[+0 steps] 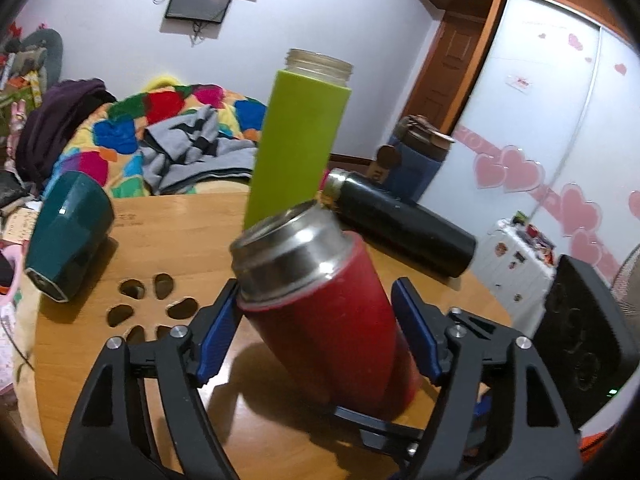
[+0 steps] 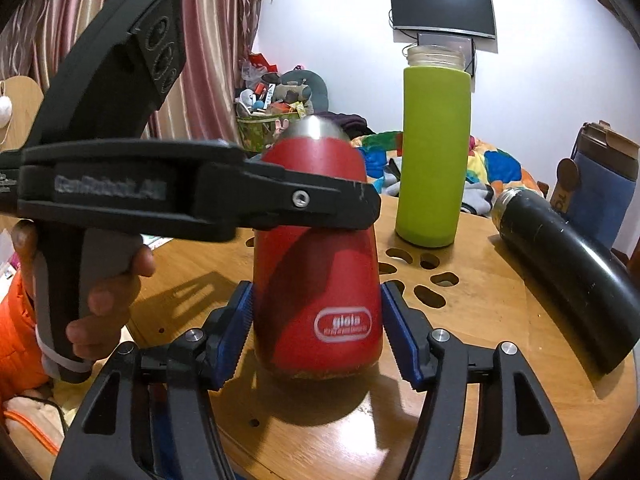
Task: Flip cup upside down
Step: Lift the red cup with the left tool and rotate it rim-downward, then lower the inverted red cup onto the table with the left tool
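Observation:
A red flask (image 1: 332, 320) with a steel neck, open end up, stands tilted on the round wooden table (image 1: 192, 236). My left gripper (image 1: 316, 332) has a blue pad on each side of its upper body; its left pad touches below the neck, and a narrow gap shows at the right pad. In the right wrist view the flask (image 2: 316, 280) sits between the pads of my right gripper (image 2: 316, 332), with small gaps on both sides. The left gripper (image 2: 356, 208) crosses in front of the flask there, held by a hand.
A tall green bottle (image 1: 298, 140) stands behind the flask. A black flask (image 1: 404, 220) lies on its side to the right. A dark teal cup (image 1: 68, 236) lies tipped at the table's left. A blue container (image 1: 416, 160) stands beyond. Cut-out holes (image 1: 152, 304) mark the table.

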A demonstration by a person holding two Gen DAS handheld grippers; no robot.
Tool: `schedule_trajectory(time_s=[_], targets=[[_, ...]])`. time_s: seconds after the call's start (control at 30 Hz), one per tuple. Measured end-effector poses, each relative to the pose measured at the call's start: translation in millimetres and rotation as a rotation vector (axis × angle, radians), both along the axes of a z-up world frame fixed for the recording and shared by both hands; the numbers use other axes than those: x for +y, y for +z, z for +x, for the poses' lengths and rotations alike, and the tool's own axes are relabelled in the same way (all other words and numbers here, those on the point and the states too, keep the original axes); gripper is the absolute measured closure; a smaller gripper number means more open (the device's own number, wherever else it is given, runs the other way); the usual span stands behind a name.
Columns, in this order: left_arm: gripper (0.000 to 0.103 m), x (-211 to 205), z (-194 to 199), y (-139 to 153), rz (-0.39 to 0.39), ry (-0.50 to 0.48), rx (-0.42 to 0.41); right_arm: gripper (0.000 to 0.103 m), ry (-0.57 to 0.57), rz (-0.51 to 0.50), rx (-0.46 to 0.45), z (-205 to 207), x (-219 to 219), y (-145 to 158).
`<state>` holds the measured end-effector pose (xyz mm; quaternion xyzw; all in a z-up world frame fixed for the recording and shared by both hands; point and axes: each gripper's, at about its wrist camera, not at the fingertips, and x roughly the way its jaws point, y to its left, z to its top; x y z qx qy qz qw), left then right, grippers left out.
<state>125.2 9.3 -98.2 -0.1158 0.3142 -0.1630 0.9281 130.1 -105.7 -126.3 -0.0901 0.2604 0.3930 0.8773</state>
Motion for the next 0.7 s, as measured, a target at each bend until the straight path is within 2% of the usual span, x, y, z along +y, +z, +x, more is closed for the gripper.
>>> schedule_trajectory(time_s=[0.03,0.17,0.3,0.4,0.5,0.7], targets=[[0.024,1,1,-2,0.015,0.014,0.004,0.044,0.003,-0.001,-0.002,-1,1,0],[0.021,7,4,-9,-0.025,0.022,0.019,0.044,0.003,0.002,-0.003,0,2,0],[0.015,9,5,-13,0.021,0.067,0.014,0.044,0.005,-0.005,0.002,1,2,-3],[0.015,9,6,-18,0.019,0.052,0.033,0.044,0.001,0.001,0.001,1,2,-2],[0.015,4,2,-14,0.063,0.057,-0.002,0.044,0.0,0.004,-0.005,0,1,-1],[0.015,2,-11,4,0.095,0.046,-0.063,0.044,-0.012,0.007,-0.032,-3,-2,7]])
